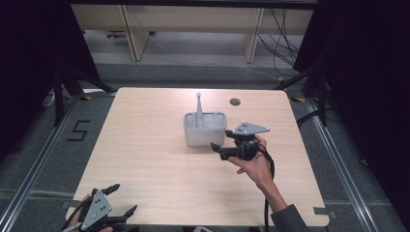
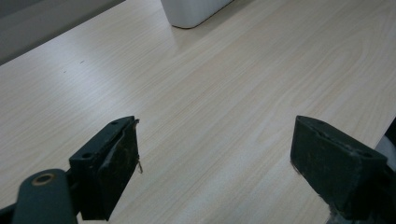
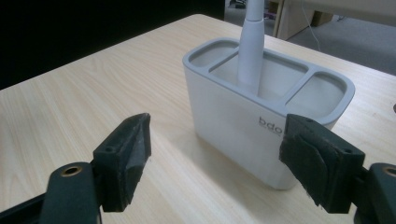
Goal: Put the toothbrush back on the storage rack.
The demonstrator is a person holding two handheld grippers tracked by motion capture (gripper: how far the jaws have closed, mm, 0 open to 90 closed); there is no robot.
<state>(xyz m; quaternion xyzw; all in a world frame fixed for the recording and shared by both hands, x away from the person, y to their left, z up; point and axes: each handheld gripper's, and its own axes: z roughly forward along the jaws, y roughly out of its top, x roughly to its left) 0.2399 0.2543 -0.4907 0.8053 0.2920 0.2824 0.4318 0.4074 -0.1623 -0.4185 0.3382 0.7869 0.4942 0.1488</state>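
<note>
A white holder [image 1: 205, 129] with a grey rim and three compartments [image 3: 243, 126] stands at the middle of the table. A slim white-grey handle [image 1: 198, 103] stands upright in its middle compartment [image 3: 251, 42]. My right gripper [image 1: 218, 150] is open, just in front of and to the right of the holder, its jaws spread wide on either side of the holder's near wall [image 3: 217, 128] without touching it. My left gripper [image 1: 124, 199] is open at the table's near left corner, over bare wood [image 2: 215, 123], with the holder's base [image 2: 194, 11] far ahead of it.
The light wooden table [image 1: 145, 145] has a round cable hole [image 1: 235, 101] behind the holder. Dark curtains flank the table on both sides. Wooden furniture legs and cables stand on the floor beyond the far edge.
</note>
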